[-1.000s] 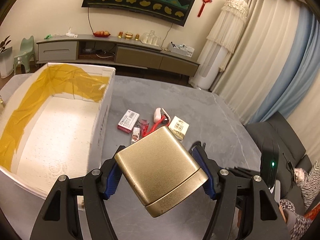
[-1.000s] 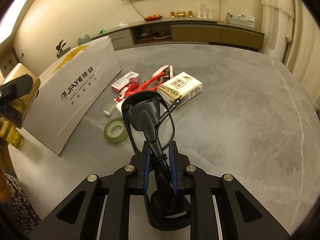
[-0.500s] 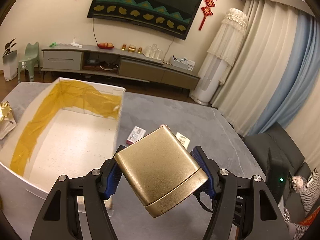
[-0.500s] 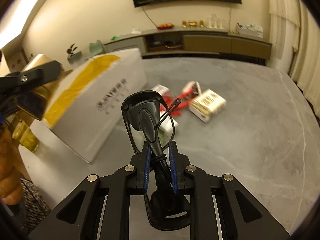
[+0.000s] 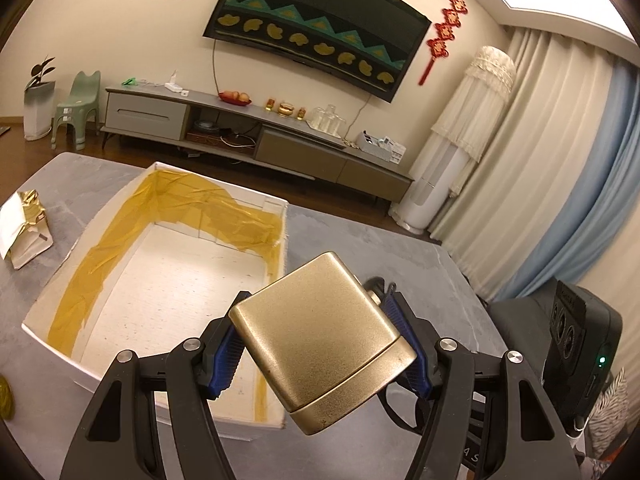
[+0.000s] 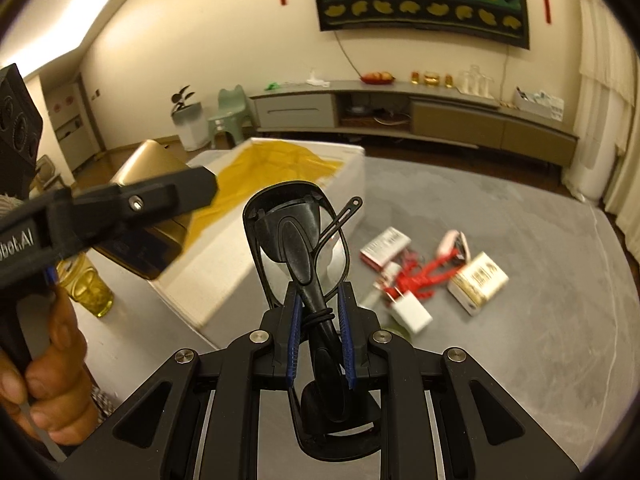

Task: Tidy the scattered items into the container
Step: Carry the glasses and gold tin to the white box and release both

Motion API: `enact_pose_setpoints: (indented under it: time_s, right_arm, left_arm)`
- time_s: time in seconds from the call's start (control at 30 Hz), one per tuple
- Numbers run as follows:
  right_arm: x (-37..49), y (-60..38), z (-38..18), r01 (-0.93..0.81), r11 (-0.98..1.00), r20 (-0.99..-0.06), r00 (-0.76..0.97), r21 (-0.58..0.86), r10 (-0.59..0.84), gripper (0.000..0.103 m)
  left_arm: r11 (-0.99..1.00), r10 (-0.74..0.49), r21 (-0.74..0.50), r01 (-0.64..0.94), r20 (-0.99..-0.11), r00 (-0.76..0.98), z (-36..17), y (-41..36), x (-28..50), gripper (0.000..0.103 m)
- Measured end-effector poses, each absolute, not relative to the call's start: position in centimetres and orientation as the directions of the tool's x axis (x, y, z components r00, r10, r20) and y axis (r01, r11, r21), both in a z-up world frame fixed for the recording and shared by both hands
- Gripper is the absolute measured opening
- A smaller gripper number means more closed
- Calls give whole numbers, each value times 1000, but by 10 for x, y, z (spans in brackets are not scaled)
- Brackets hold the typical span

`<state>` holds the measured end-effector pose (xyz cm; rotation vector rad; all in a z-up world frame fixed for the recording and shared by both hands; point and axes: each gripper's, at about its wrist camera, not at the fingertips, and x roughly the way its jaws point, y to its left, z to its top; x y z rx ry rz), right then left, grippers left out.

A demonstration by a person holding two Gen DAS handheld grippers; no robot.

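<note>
A: Any writing you can read?

B: Only part of a word, "botAI", in white on the side of the left tongs (image 6: 132, 208). The labels on the small packs are too blurred.

A: What are the tongs doing?

B: The left tongs (image 5: 320, 344) pinch one gold tin (image 5: 320, 344), tilted, held over the near right corner of the box (image 5: 160, 272). The right tongs (image 6: 320, 312) are pressed onto one pair of black glasses (image 6: 300, 240), folded, lenses pointing up and forward.

A: And the box?

B: One white open box, lined with yellow tape (image 5: 188, 204) along its inner walls, its floor bare. It sits on the grey surface (image 5: 380, 256), with the tin at its near end in the right view.

A: What's scattered outside it?

B: To the right of the box: one red-and-white pack (image 6: 384, 248), one cream-and-gold pack (image 6: 478, 284), one white plug (image 6: 412, 314), one red tangled thing (image 6: 420, 276) and one pink-white thing (image 6: 452, 240), close together. Left of the box, one gold paper bag (image 5: 24, 224); by the person's hand (image 6: 52, 384), a yellow glass (image 6: 86, 288).

A: Room to move?

B: The surface right of the pile lies open up to its rounded far edge.
</note>
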<state>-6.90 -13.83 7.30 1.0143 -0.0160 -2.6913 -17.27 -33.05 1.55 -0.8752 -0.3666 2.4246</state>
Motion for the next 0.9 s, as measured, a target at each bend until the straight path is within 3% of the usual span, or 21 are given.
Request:
enact_pose_setpoints:
  time_s: [0.57,0.9]
  right_arm:
    - [-129,-209,86,343,-933,-668,-671,107,-322,18]
    - [-168,-236,68,349,-921,-710,-604,173,-362,19]
  left_arm:
    - [-812,505,-553,-186,-506,-700,7,-425,-218,68]
    - [-853,425,-514,-95,-576,-699,-4,-436,-249,68]
